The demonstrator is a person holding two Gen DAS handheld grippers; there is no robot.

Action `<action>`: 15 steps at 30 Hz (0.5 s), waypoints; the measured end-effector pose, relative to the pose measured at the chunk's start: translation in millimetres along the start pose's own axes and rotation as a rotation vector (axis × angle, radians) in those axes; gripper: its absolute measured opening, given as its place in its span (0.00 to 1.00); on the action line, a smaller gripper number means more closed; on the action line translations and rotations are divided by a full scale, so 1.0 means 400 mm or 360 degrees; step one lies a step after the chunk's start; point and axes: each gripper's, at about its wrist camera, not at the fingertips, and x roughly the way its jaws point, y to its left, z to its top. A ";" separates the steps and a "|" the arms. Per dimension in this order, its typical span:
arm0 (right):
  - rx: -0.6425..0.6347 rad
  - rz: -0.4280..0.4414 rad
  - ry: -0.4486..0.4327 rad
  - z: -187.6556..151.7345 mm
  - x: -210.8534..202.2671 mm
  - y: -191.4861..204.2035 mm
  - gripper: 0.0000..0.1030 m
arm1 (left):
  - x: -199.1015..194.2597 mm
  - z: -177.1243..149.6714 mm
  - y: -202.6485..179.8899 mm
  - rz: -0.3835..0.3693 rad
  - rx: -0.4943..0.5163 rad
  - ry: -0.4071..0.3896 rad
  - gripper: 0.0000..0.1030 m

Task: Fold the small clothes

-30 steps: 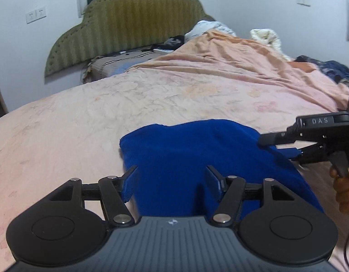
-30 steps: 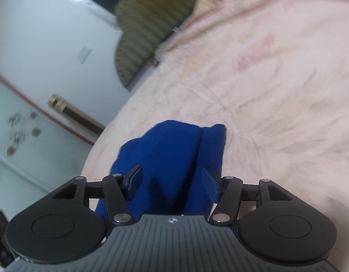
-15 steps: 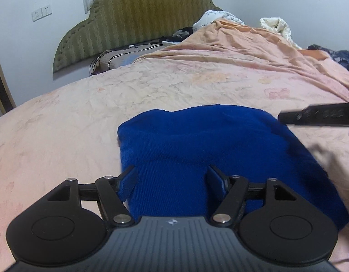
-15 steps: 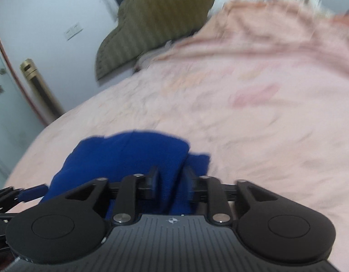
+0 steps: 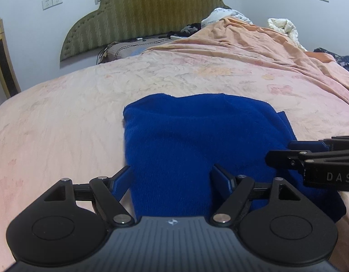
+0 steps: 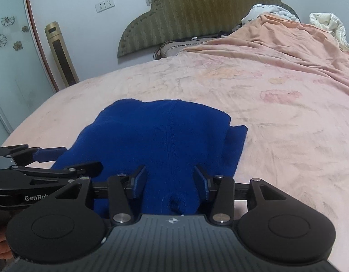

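In the left wrist view, a blue knitted garment lies folded on the pink floral bedsheet of the bed. The left gripper sits low over the near edge of the garment with its jaws wide apart, the blue pads to either side of the knit and nothing gripped between them. The right gripper enters from the right edge, lying sideways over the garment's right side; its two fingers show one above the other with a gap between them. A second layer of the garment sticks out along the right margin. Farther back, an orange blanket is heaped over the far side of the bed, below a green padded headboard.

In the right wrist view, the garment spreads out ahead of the right gripper, whose jaws are parted wide over the near edge, a small bunched fold of knit lying between them but not pinched. The left gripper reaches in from the left, its fingers apart at the garment's left edge. A gold tower unit stands against the wall beside the bed.
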 end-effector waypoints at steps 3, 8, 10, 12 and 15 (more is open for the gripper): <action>-0.0011 -0.0028 -0.0025 -0.007 -0.018 0.013 0.52 | -0.003 -0.007 0.001 0.0006 -0.0022 0.0008 0.75; -0.0104 -0.0089 -0.0054 -0.026 -0.034 0.042 0.55 | -0.003 -0.016 0.006 0.0013 -0.0084 0.0022 0.78; -0.0131 -0.0127 -0.0029 -0.037 -0.020 0.045 0.59 | -0.006 -0.021 0.010 0.0010 -0.0116 0.0027 0.79; -0.0129 -0.0145 -0.0046 -0.047 -0.019 0.047 0.68 | -0.008 -0.028 0.014 0.0013 -0.0142 0.0030 0.80; -0.0122 -0.0156 -0.0058 -0.065 -0.011 0.049 0.77 | -0.013 -0.038 0.017 0.0016 -0.0171 0.0027 0.81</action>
